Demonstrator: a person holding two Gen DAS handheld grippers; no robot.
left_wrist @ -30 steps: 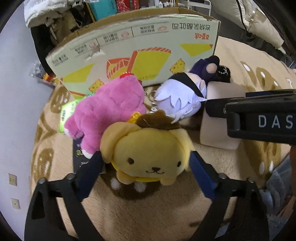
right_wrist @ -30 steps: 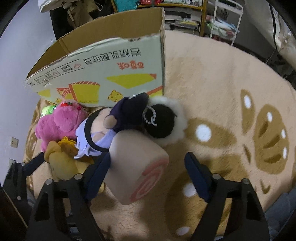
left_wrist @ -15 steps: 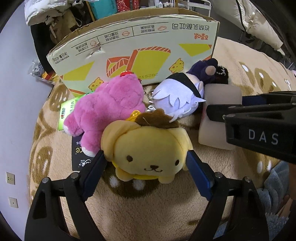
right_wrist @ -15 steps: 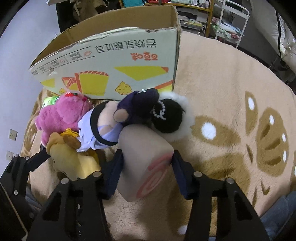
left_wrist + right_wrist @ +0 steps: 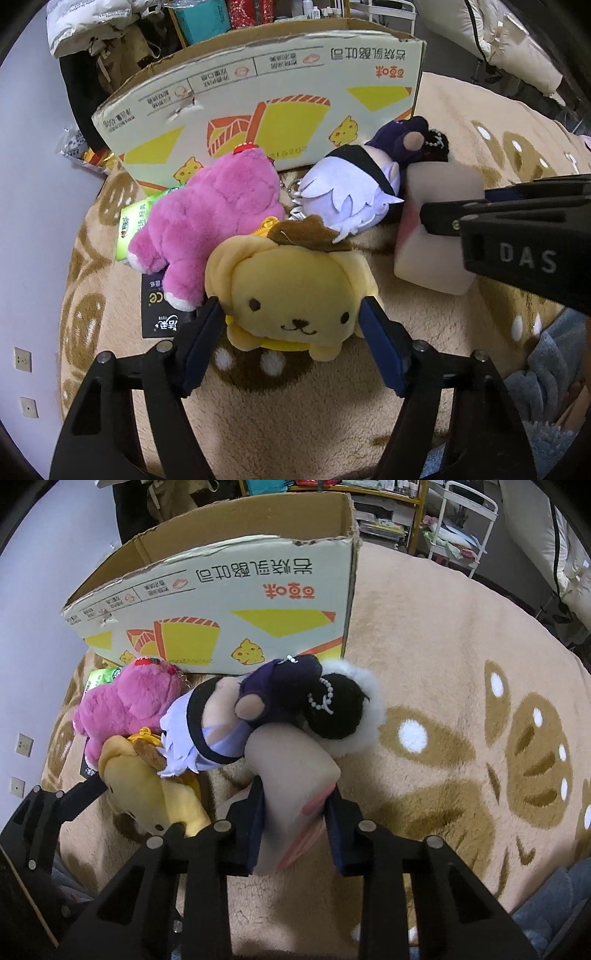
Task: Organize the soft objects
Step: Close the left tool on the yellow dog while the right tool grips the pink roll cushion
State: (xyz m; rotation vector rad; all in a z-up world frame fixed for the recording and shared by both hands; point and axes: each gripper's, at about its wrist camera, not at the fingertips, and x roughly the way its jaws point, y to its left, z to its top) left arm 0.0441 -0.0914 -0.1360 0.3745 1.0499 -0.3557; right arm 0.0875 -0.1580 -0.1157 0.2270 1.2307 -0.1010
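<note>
Beige patterned carpet (image 5: 443,635), open cardboard box (image 5: 229,602) lying at back, plush pile against its front. Left gripper (image 5: 291,321) straddles yellow dog plush (image 5: 291,295) head, jaws closing, pads at cheeks, probably just touching. Right gripper (image 5: 295,812) closing on pink swirl-roll cushion (image 5: 295,771), pads already denting its sides. Pink plush (image 5: 214,221) and white-haired doll (image 5: 347,192) lie between box and dog. Both targets look light, squashy, not fragile; grip mid-body, deep, since fabric slips and compresses.
</note>
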